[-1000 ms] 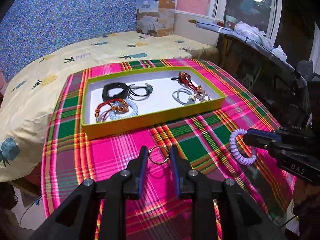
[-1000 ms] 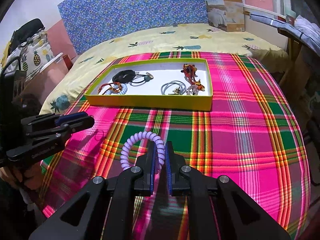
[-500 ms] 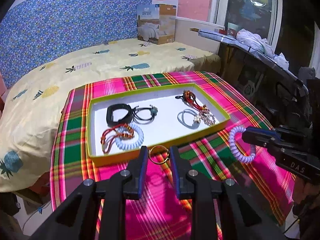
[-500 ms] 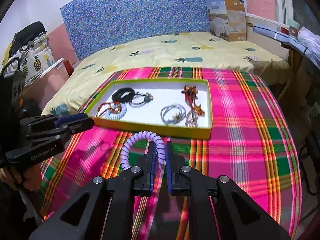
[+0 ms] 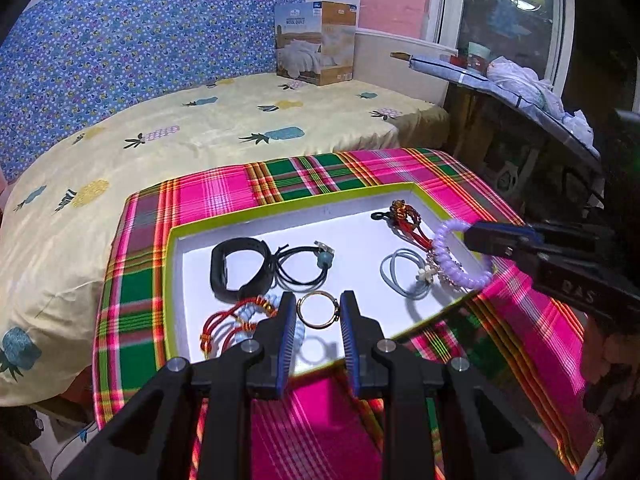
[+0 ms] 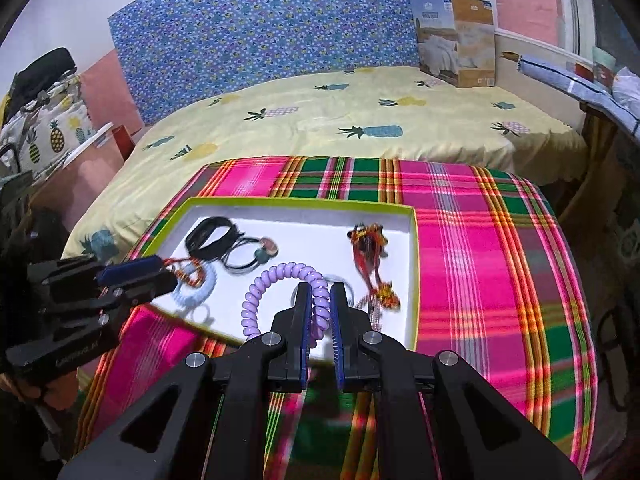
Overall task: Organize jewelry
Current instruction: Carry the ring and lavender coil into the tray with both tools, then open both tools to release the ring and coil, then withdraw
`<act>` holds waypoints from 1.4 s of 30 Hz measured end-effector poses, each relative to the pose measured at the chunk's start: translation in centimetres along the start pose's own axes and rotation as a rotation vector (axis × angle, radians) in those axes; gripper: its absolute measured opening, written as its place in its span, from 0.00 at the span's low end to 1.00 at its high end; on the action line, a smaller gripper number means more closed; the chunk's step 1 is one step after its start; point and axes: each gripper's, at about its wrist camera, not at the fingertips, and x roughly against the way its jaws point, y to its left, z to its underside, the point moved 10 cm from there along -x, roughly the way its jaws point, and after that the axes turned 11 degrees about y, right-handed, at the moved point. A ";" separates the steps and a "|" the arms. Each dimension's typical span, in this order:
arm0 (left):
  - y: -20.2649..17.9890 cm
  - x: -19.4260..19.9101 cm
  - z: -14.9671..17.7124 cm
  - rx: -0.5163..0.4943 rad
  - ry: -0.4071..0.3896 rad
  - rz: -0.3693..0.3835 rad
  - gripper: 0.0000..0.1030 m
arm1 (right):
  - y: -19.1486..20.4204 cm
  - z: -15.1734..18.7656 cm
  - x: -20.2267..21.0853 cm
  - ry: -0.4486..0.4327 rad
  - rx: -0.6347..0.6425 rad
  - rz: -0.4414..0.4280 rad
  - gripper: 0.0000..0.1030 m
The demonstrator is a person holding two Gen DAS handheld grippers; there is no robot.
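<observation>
My left gripper (image 5: 318, 314) is shut on a thin gold ring (image 5: 318, 309) and holds it above the near part of a green-rimmed white tray (image 5: 170, 280). My right gripper (image 6: 319, 304) is shut on a purple spiral bracelet (image 6: 276, 280) over the tray's (image 6: 414, 264) near middle; the bracelet also shows in the left wrist view (image 5: 456, 258). In the tray lie a black band (image 5: 236, 268), black hair ties (image 5: 304, 268), a red cord bracelet (image 5: 224, 322), a pale blue coil (image 5: 298, 330), a grey tie (image 5: 404, 272) and a red beaded piece (image 5: 408, 220).
The tray sits on a pink and green plaid cloth (image 6: 480, 240) over a small table beside a bed with a pineapple sheet (image 6: 340, 120). A cardboard box (image 5: 316, 44) stands at the bed's far side. A cluttered shelf (image 5: 520, 84) runs along the right.
Both grippers have moved forward from above the plaid cloth to over the tray, carrying the ring and the purple bracelet. Both stay shut on them.
</observation>
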 end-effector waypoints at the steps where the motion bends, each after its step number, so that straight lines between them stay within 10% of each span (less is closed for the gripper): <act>1: 0.0 -0.3 -0.1 -0.003 0.002 0.003 0.23 | -0.2 -0.5 -0.6 0.007 -0.003 0.000 0.09; 20: -1.3 -5.1 -0.2 -0.065 0.086 0.065 0.23 | -1.6 -3.1 -8.8 0.135 -0.020 -0.004 0.09; 42: -1.4 -5.7 0.2 -0.082 0.110 0.060 0.25 | -1.6 -2.8 -9.3 0.172 -0.028 -0.014 0.16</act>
